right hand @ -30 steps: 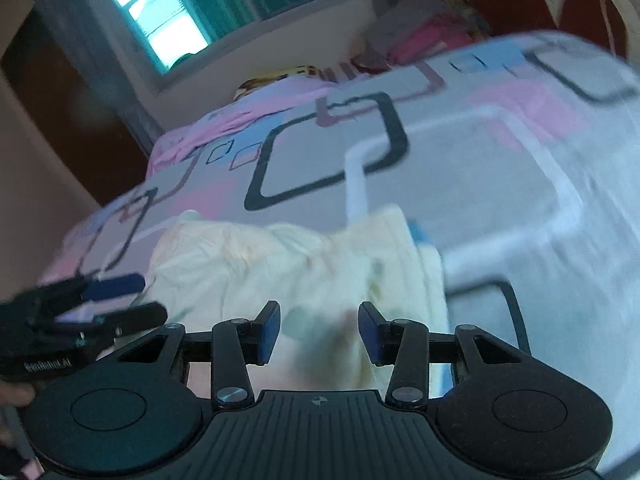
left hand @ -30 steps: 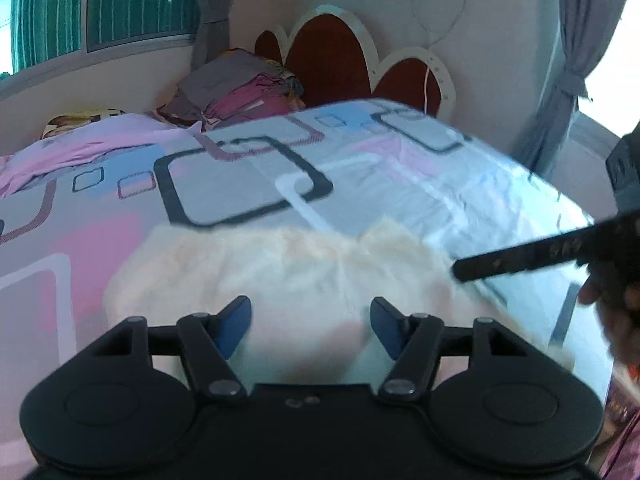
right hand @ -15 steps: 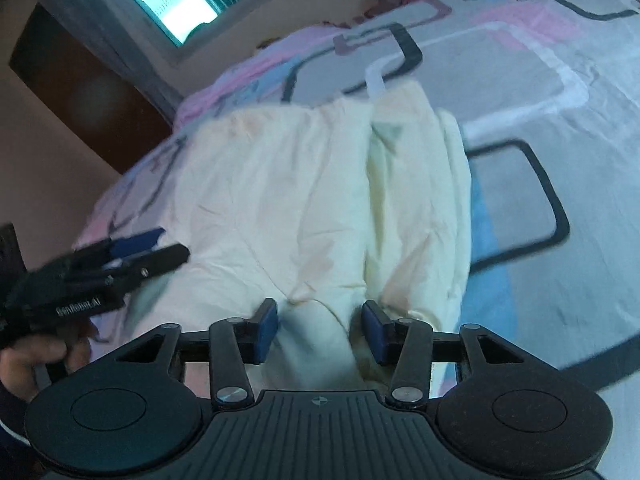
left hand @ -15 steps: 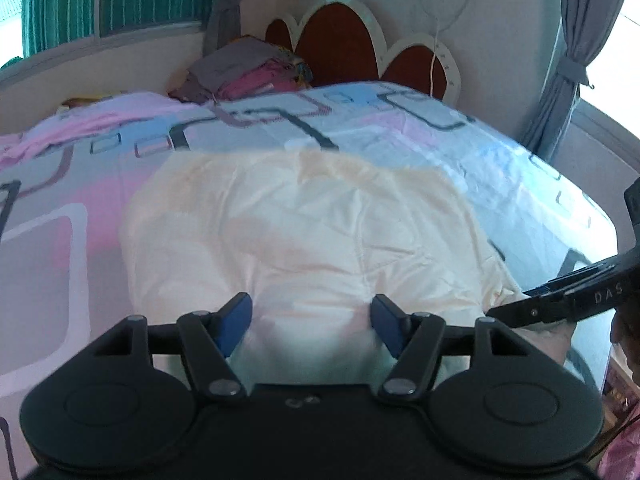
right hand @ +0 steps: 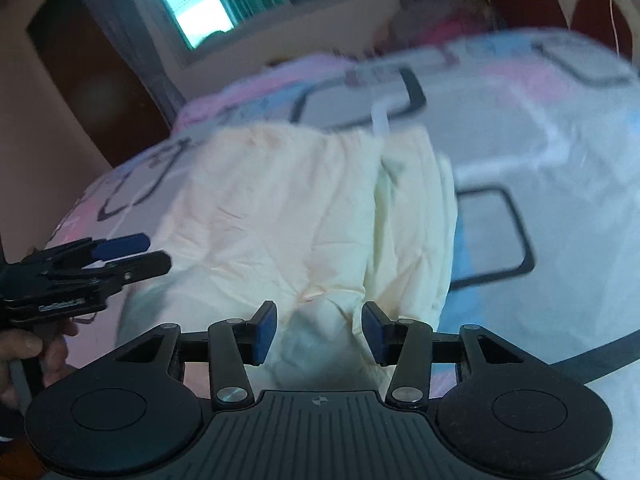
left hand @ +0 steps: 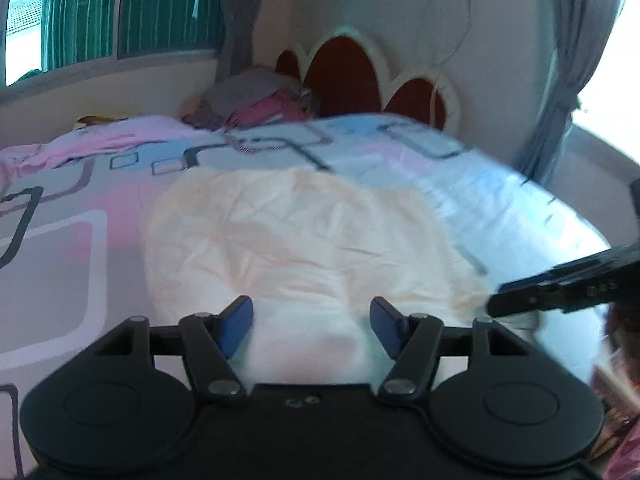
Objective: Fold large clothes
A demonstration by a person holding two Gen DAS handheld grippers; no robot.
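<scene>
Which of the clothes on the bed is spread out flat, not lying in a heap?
The cream garment, spread between both grippers; the grey and pink clothes lie heaped by the headboard.

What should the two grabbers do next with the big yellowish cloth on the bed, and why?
Probably lift the near edge and carry it toward the headboard. The cream cloth lies spread and wrinkled on the bed, its near edge bunched between the pads of the left gripper and the right gripper.

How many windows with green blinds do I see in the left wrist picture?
2. One window is at the top left corner; the second window is just right of it, beside the grey curtain. More may be hidden beyond the frame.
</scene>
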